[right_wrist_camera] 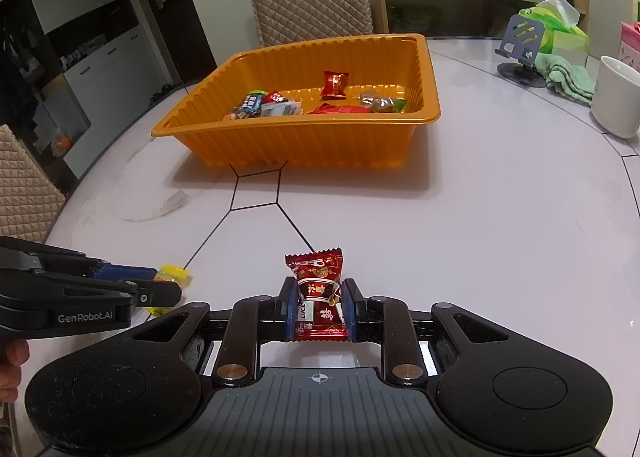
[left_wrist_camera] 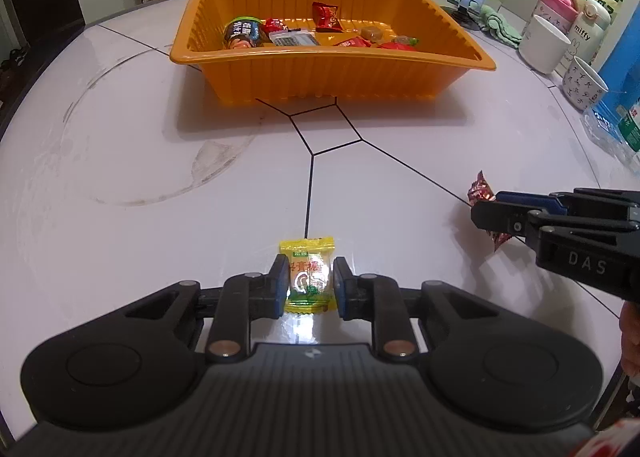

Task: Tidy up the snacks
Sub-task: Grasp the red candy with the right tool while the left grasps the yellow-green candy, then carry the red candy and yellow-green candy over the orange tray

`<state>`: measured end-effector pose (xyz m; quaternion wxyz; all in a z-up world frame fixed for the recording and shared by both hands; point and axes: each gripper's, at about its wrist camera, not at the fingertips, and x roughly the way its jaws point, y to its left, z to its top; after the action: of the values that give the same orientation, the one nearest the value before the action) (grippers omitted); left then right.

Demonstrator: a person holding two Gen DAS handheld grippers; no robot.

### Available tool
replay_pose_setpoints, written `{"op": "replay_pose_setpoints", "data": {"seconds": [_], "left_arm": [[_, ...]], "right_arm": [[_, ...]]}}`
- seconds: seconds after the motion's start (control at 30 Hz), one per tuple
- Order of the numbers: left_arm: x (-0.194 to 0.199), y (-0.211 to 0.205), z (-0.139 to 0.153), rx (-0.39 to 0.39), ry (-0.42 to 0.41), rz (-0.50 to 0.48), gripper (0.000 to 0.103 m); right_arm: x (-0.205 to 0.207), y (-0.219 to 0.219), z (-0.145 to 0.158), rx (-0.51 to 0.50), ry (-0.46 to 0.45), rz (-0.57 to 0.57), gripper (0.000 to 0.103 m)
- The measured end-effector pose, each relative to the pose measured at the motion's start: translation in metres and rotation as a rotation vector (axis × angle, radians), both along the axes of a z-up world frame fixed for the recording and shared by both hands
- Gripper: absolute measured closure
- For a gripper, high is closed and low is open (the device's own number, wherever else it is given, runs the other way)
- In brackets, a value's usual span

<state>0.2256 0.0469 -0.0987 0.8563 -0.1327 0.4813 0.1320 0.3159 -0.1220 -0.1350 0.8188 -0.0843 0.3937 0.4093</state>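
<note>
Low over the table (left_wrist_camera: 120, 117), short of the orange tray (left_wrist_camera: 320, 69), the left gripper (left_wrist_camera: 310, 281) pinches a yellow candy (left_wrist_camera: 308, 277) and the right gripper (right_wrist_camera: 319, 309) a red candy (right_wrist_camera: 318, 293), both looking light, crinkly and slippery, best squeezed across their plump middles.

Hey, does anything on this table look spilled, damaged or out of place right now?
Nothing spilled or damaged. Only a faint smudged ring marks the table left of the orange tray.
</note>
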Motion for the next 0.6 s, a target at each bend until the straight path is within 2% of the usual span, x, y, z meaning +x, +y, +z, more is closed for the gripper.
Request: {"op": "replay_pose_setpoints", "data": {"seconds": [0.27,0.6], "left_arm": [[-0.002,0.0,0.005,0.002,-0.014,-0.006,0.084],[-0.001,0.017,0.051,0.01,-0.109,-0.002,0.084]], "right_arm": [[0.001,-0.004,0.008,0.032,0.023,-0.012,0.079],[0.01,-0.008,0.037,0.114,0.044,-0.02,0.079]]}}
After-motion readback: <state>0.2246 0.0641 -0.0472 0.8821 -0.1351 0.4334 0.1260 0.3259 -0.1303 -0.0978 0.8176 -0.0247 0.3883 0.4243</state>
